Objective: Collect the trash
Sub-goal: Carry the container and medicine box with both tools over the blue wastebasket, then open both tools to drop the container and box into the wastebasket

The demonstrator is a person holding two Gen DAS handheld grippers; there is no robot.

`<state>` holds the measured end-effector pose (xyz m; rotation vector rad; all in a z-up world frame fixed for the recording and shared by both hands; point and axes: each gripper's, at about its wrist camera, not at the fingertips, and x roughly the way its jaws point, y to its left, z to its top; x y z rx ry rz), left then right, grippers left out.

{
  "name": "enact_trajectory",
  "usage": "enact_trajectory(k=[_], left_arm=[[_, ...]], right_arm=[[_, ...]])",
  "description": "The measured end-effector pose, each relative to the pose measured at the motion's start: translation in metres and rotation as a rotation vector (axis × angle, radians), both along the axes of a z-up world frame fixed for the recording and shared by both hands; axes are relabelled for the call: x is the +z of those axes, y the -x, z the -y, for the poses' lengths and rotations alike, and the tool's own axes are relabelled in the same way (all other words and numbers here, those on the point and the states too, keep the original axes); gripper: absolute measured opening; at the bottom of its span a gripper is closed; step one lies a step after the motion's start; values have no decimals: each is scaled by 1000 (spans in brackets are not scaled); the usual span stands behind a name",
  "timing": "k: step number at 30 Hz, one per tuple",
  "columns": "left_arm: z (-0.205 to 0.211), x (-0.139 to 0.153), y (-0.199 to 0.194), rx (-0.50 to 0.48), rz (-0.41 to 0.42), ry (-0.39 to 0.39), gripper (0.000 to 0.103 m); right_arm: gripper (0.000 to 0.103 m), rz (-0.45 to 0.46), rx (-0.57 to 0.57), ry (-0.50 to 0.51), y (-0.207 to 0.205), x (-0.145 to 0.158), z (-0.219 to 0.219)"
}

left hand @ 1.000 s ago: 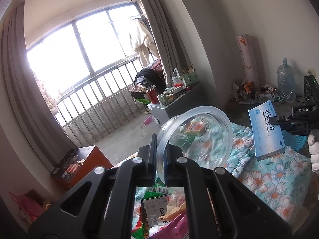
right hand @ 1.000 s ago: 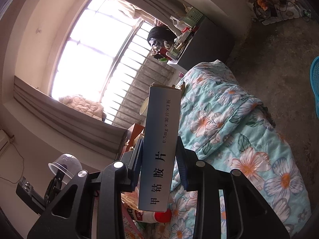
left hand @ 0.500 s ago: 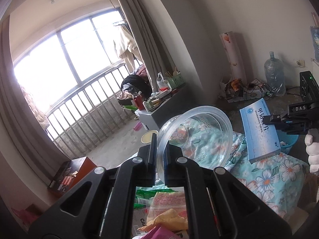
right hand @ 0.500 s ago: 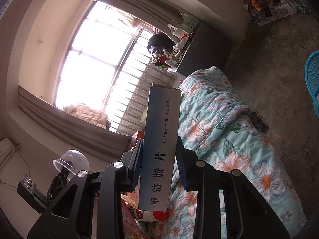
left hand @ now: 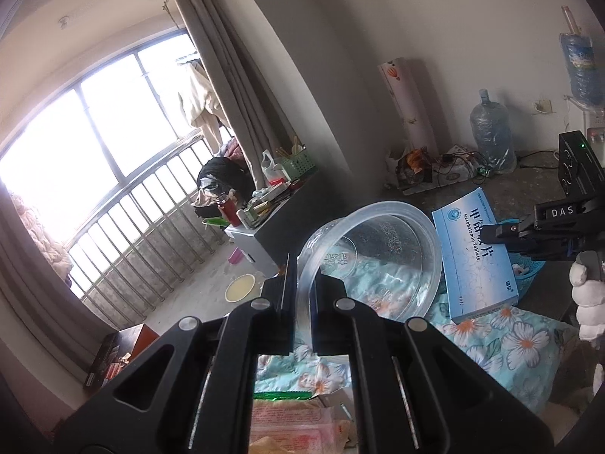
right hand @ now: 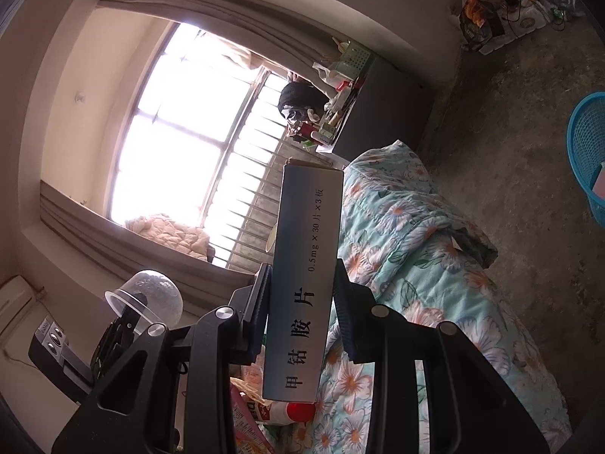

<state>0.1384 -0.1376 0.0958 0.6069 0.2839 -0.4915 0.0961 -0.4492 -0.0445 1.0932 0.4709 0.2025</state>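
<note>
While my right gripper (right hand: 302, 295) clamps the tablet box (right hand: 302, 283) across its narrow sides, long axis running forward past the jaws, the blue basket (right hand: 590, 155) lies off to its right; my left gripper (left hand: 302, 287) pinches the clear bowl (left hand: 370, 257) by the rim.

- A bed (right hand: 446, 276) has a floral quilt (left hand: 503, 344) over it.
- Snack wrappers (left hand: 298, 423) lie on the quilt.
- A blue basket (right hand: 584, 151) stands on the concrete floor (right hand: 522, 113).
</note>
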Motion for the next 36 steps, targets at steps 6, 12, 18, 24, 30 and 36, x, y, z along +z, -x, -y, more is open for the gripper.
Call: enact_trajectory(k=[6, 12, 18, 24, 30, 36], left_arm=[[65, -9, -9, -119, -63, -35, 4], [164, -38, -24, -265, -211, -83, 4], [284, -111, -58, -348, -514, -146, 4], [388, -202, -93, -336, -777, -223, 4], [454, -258, -115, -285, -887, -158, 24], [470, -286, -126, -173, -890, -75, 70]], right_arm=[[32, -23, -97, 50, 20, 3, 48], [32, -140, -271, 148, 49, -12, 131], [32, -349, -423, 164, 70, -71, 213], [32, -505, -457, 134, 62, -134, 258], [39, -604, -443, 112, 34, -185, 305], [63, -716, -529, 52, 50, -239, 327]])
